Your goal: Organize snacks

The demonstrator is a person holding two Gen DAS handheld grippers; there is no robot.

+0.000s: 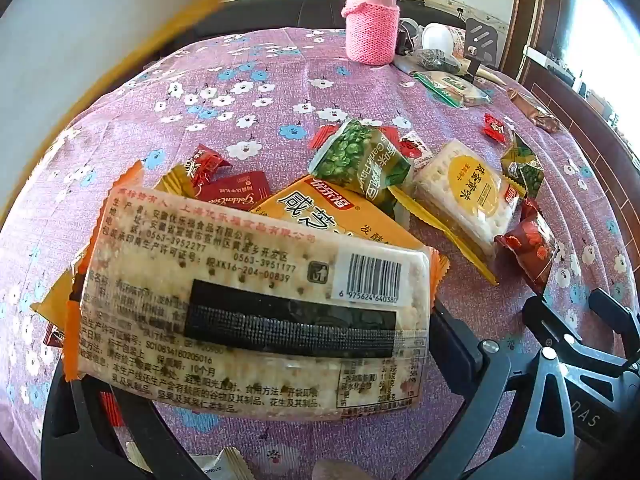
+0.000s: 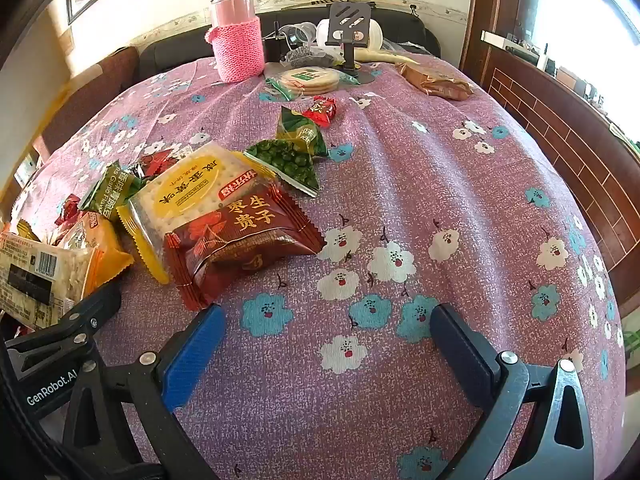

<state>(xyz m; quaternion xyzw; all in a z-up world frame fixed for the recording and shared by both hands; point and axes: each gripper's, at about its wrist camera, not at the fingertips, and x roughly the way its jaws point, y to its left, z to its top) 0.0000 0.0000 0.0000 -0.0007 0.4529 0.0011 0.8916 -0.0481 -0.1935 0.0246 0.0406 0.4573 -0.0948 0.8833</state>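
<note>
Two grippers [image 1: 256,360] [image 2: 328,356] wide, cracker pack [image 1: 248,304] between left's

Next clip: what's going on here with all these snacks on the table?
A person with a gripper in each hand is sorting snacks on a pink floral tablecloth. The left gripper has a cracker pack, barcode side up, between its wide jaws; whether the pads press it is unclear. The right gripper is open and empty, just beside a dark red snack packet. More packets lie in a loose pile, and a pink flask stands at the back.
</note>
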